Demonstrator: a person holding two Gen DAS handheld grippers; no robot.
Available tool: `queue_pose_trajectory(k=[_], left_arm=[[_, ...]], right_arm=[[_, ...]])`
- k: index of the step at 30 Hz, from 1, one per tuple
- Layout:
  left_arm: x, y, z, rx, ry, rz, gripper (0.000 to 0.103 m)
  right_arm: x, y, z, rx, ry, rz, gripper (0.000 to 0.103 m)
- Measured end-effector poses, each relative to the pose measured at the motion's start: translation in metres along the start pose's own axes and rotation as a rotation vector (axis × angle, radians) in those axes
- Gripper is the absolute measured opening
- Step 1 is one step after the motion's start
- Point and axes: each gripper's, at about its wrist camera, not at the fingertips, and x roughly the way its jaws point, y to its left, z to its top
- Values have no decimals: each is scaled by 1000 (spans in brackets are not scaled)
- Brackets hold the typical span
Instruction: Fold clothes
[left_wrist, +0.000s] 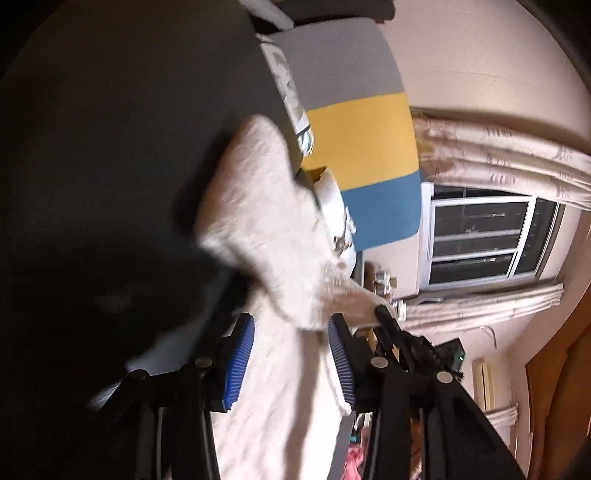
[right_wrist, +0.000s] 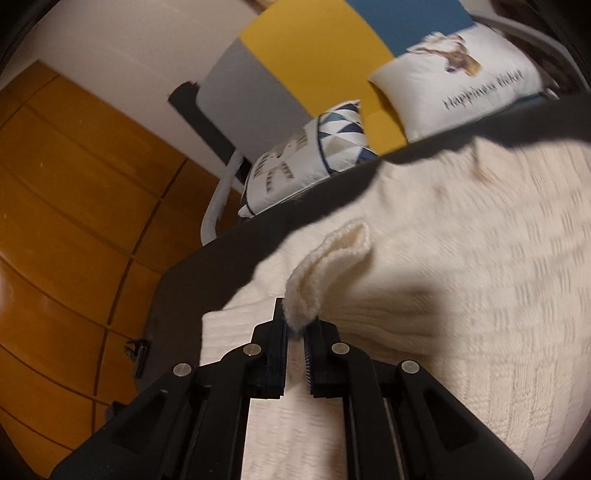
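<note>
Right claw (right_wrist: 295, 328), frame centre, clamped on the cream sweater (right_wrist: 443, 295): lift evenly. Left claw (left_wrist: 291, 354) apart, seemingly straddling cloth.

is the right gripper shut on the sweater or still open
Shut on it. In the right wrist view the right gripper pinches a raised fold of the cream knit sweater between its pads, lifting it off the dark surface.

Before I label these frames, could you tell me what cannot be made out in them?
- Left wrist view: whether the left gripper presses the cream knit sweater; motion blur.
- Right wrist view: the sweater's full outline; cut off by the frame edge.
- Right wrist view: the fabric under the right gripper; its fingers cover it.
</note>
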Motion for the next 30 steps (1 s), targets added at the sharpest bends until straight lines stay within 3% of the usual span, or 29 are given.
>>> queue_pose_trajectory(k=[3,8,14,19,26,30], left_arm=[[11,-1,2,-86,6,-33,45],[20,10,2,-236,-24,-17,45],[21,23,1,-383,-102,-47,45],[20,26,8,-448,-183,-58,45],[30,37,16,-498,-217,-63,45],[34,32,21,-477,-230,-59,45]], right_arm=[[-6,23,10,-57,5,-8,8],[-29,52,28,-133,-22,-4,8],[-42,83,39,-204,-24,-1,8],[-45,110,42,-261,-18,12,8],[-58,127,44,-311,-28,20,9],[-73,132,48,-351,-51,-1,9]])
